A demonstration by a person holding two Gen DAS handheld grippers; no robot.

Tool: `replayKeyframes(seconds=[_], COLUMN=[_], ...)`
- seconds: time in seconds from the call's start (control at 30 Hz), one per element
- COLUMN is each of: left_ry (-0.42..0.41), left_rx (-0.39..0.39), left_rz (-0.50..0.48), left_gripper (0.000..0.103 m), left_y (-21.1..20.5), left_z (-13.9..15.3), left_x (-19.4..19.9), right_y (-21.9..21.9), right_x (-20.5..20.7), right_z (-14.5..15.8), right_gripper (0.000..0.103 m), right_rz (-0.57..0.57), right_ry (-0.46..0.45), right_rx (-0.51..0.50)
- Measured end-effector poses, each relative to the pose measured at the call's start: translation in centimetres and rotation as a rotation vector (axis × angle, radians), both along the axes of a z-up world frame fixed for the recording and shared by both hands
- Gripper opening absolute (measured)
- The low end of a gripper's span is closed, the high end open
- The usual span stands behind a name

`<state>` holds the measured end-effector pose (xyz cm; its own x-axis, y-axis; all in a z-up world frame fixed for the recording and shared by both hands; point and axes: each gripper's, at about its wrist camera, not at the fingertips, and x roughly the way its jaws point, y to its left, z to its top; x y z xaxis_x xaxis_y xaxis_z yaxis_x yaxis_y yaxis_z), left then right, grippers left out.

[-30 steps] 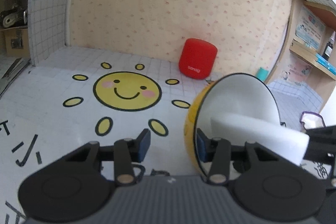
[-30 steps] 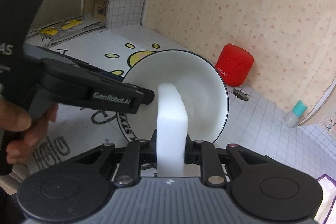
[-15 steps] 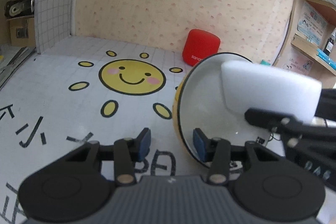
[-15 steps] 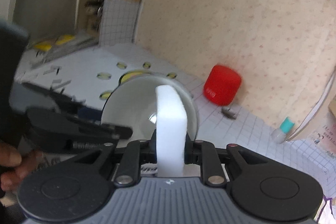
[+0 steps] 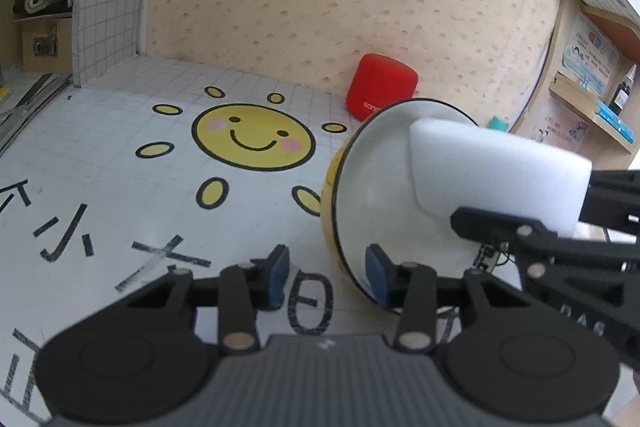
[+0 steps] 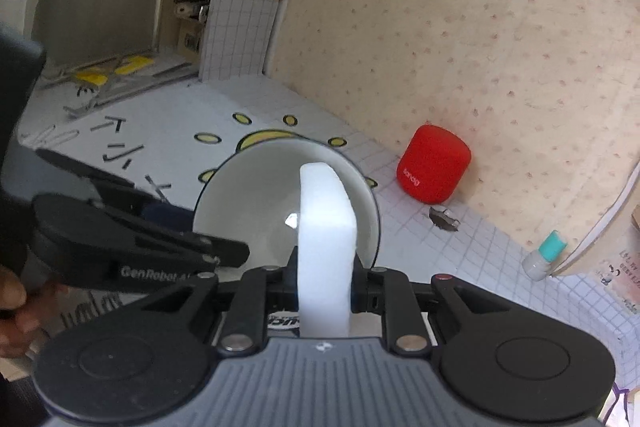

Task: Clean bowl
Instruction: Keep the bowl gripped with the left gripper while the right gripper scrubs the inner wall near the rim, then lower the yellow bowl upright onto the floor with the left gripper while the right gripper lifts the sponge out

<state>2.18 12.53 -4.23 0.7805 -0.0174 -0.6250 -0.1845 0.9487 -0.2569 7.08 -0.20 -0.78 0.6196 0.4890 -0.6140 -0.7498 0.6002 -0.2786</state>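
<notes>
- Left gripper (image 5: 325,273): jaws apart; one pad inside the tilted bowl (image 5: 384,195) rim, the other outside, not closing on it.
- Right gripper (image 6: 325,293): clamped on white sponge (image 6: 326,247) (sponge set against the bowl interior).
- Red speaker (image 6: 434,169): at the wall.

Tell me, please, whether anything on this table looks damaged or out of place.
A small dark object lies beside the red speaker, close to the wall. It looks like a broken scrap, though it is too small to identify. Nothing appears spilled.
</notes>
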Motion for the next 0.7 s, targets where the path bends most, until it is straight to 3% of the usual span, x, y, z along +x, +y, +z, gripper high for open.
replayKeyframes(seconds=[0.2,0.7], left_ry=[0.002,-0.025], left_rx=[0.015,0.053], left_rz=[0.012,0.021], left_gripper=[0.042,0.041], left_y=[0.1,0.7], left_z=[0.1,1.2], left_x=[0.4,2.9], right_y=[0.8,0.1], right_x=[-0.2,1.8], right_z=[-1.4,0.0], right_gripper=[0.018,0.018], right_rz=[0.016,-0.045], right_ry=[0.031,0.014], right_rx=[-0.033,0.029])
